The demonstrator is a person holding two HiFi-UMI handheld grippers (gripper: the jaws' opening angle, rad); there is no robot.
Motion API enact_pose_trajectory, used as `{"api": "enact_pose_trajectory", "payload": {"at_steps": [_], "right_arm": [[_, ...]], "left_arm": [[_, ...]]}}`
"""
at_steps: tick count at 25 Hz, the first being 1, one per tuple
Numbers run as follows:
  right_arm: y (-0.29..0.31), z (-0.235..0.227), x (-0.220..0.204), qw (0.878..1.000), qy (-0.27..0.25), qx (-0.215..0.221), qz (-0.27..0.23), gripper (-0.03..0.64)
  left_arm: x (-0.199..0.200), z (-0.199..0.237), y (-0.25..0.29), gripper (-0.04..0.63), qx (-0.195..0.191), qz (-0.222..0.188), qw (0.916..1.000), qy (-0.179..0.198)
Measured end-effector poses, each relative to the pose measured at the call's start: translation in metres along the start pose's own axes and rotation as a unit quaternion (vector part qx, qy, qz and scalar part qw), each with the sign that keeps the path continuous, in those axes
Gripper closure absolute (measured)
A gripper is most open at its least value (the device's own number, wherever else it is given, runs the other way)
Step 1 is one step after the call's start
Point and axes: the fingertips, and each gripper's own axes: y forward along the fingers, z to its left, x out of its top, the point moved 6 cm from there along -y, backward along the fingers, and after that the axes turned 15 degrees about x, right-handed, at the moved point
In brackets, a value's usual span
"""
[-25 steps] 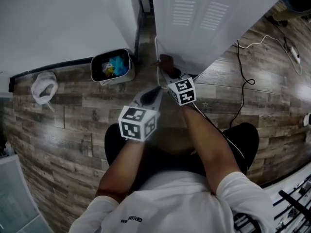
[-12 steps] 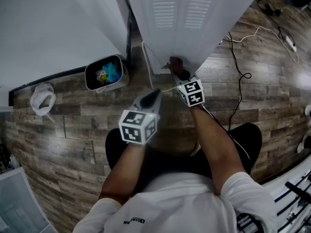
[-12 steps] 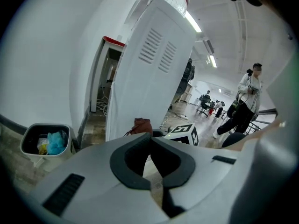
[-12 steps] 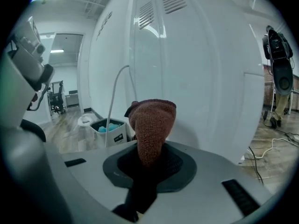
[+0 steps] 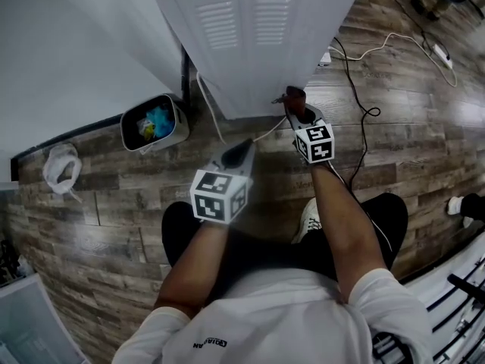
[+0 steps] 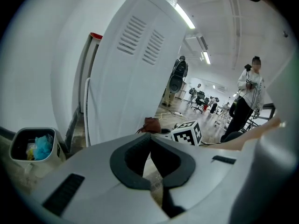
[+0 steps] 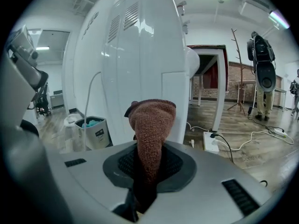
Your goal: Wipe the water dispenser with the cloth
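The white water dispenser (image 5: 250, 44) stands tall ahead of me, its vented back panel facing me. My right gripper (image 5: 295, 106) is shut on a brown knitted cloth (image 5: 294, 95), which is held at the dispenser's lower right corner. In the right gripper view the cloth (image 7: 152, 125) sticks up from between the jaws, right in front of the dispenser's white side (image 7: 145, 55). My left gripper (image 5: 239, 152) hangs lower and to the left, away from the dispenser. Its jaws are shut with nothing between them (image 6: 150, 141).
A small bin (image 5: 151, 121) with blue rubbish sits left of the dispenser, and a white bag (image 5: 59, 165) lies further left. Cables (image 5: 364, 112) and a power strip (image 5: 443, 55) trail over the wood floor at right. A person (image 6: 245, 97) stands in the background.
The right gripper has carried the cloth rightward along the dispenser's base to its right corner. The left gripper has hardly moved. The head view has shifted.
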Motion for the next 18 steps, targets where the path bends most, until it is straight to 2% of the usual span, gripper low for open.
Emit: {"api": "enact_pose_trajectory", "payload": {"at_steps": [10, 13, 18], "right_arm": [[-0.036, -0.034, 0.002, 0.997, 0.060, -0.049, -0.009, 0.558], [-0.055, -0.036, 0.026, 0.996, 0.072, -0.057, -0.018, 0.558], [-0.106, -0.021, 0.095, 0.993, 0.097, -0.055, -0.043, 0.558]], "left_arm": [[0.014, -0.021, 0.006, 0.606, -0.011, 0.006, 0.9998, 0.015], [0.034, -0.031, -0.002, 0.606, -0.015, 0.008, 0.9997, 0.018], [0.083, -0.053, -0.036, 0.606, -0.019, 0.017, 0.9995, 0.021]]}}
